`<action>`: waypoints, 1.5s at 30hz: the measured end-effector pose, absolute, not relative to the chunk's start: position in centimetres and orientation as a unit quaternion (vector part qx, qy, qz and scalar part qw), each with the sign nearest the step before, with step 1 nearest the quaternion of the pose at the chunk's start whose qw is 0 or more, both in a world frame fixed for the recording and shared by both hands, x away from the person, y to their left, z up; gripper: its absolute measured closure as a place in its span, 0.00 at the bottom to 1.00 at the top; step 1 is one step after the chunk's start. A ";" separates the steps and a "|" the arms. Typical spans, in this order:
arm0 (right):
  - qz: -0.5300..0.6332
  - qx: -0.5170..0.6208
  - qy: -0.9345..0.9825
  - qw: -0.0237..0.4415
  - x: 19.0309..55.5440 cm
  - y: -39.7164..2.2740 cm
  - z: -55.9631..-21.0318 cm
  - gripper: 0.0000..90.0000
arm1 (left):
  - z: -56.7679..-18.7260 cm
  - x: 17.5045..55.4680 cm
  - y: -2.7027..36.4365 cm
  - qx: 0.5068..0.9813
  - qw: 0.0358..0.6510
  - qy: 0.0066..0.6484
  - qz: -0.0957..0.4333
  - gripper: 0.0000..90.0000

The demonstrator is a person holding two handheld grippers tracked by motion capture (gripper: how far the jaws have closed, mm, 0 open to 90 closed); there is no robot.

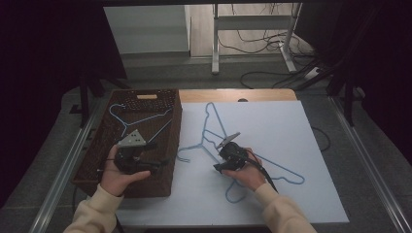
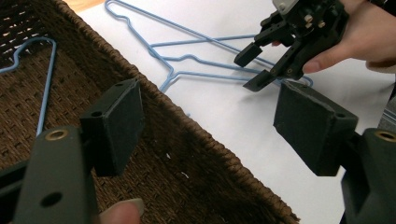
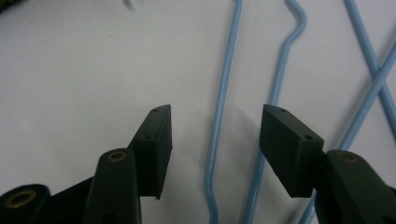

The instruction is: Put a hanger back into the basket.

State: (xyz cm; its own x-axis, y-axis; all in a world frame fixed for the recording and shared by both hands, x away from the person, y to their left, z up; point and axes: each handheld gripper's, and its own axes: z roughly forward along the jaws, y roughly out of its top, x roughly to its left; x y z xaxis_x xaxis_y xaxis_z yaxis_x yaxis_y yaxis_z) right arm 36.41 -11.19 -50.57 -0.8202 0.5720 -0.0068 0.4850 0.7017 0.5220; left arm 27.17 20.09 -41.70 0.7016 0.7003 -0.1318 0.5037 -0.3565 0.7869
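Blue wire hangers lie overlapped on the white board. Another blue hanger rests inside the brown wicker basket. My left gripper is held over the basket's near right corner. Its jaws stand wide open with nothing between them. My right gripper is low over the crossed hangers, pointing left. Two hanger wires run up between its fingers in the right gripper view. The pads stand apart from the wires, so it is open. The left gripper view shows it from the side.
The basket's woven rim runs between the two grippers. The white board covers most of the wooden table. Metal rails flank the table, and cables and a table frame lie on the floor beyond.
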 end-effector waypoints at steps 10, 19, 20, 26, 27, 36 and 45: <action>0.237 0.291 0.923 0.080 36.8 -10.4 -51.0 0.69 | -41.7 27.2 20.2 0.814 0.432 0.370 0.115 0.27; 0.220 0.306 0.924 0.065 37.2 -10.2 -50.7 0.93 | -41.8 27.2 20.2 0.815 0.430 0.371 0.114 0.27; 0.221 0.311 0.922 0.063 37.3 -10.2 -50.7 0.93 | -41.8 27.2 20.2 0.815 0.431 0.371 0.113 0.27; 0.212 0.311 0.924 0.062 37.2 -10.4 -50.6 0.97 | -41.7 27.1 20.2 0.815 0.432 0.370 0.115 0.27; 0.209 0.312 0.925 0.062 37.1 -10.4 -50.5 0.97 | -41.7 27.1 20.2 0.815 0.431 0.370 0.116 0.27; 0.244 0.307 0.919 0.051 36.6 -13.1 -48.4 0.97 | -41.6 27.0 20.4 0.812 0.434 0.372 0.120 0.27; 0.294 0.295 0.908 0.047 35.0 -16.6 -45.6 0.97 | -41.8 27.2 20.2 0.813 0.431 0.372 0.120 0.27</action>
State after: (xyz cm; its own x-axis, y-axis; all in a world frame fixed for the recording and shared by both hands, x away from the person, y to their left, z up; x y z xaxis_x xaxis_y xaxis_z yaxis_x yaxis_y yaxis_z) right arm 35.04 -16.63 -45.63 -0.8212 0.5637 0.0888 0.5089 0.6530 0.5609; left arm 27.18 20.15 -41.81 0.6940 0.7089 -0.1255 0.5014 -0.3509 0.7908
